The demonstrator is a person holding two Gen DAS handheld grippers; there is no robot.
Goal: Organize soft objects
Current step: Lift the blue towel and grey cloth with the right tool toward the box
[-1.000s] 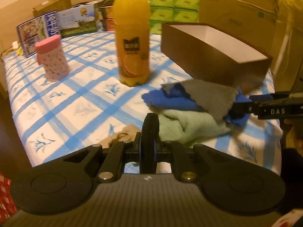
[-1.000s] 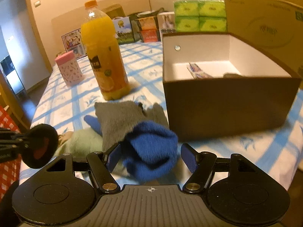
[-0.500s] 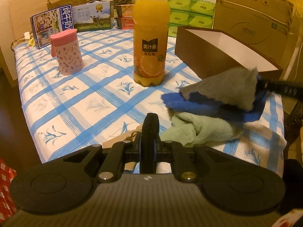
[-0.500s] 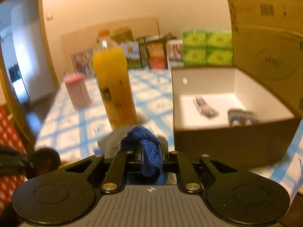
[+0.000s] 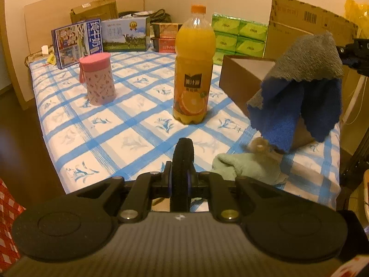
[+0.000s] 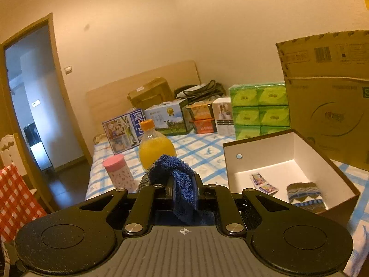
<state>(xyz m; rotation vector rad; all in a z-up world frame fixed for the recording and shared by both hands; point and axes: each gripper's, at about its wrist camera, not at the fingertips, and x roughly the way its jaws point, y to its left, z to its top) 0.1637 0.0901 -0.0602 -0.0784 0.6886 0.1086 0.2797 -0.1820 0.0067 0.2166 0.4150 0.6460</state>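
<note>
My right gripper (image 6: pixel 183 190) is shut on a blue and grey cloth (image 6: pixel 177 180). In the left wrist view the cloth (image 5: pixel 299 92) hangs in the air in front of the open brown box (image 5: pixel 242 80), with the right gripper (image 5: pixel 346 54) at its top right. The box (image 6: pixel 233 164) holds a patterned sock (image 6: pixel 305 195) and a small packet (image 6: pixel 263 183). A green cloth (image 5: pixel 249 167) lies crumpled on the checked tablecloth (image 5: pixel 115 127) near the front edge, with a small beige object (image 5: pixel 259 144) behind it. My left gripper (image 5: pixel 182 161) is shut and empty, just left of the green cloth.
An orange juice bottle (image 5: pixel 194 69) stands mid-table and a pink cup (image 5: pixel 98 80) to its left. Milk cartons (image 5: pixel 101 39), green tissue packs (image 5: pixel 239 37) and a large cardboard box (image 5: pixel 306 30) line the back and right. A doorway (image 6: pixel 30 115) opens at left.
My right gripper closed on the blue and grey cloth and lifted it off the pile, up and toward the brown box. The left gripper pulled back a little and stayed shut.
</note>
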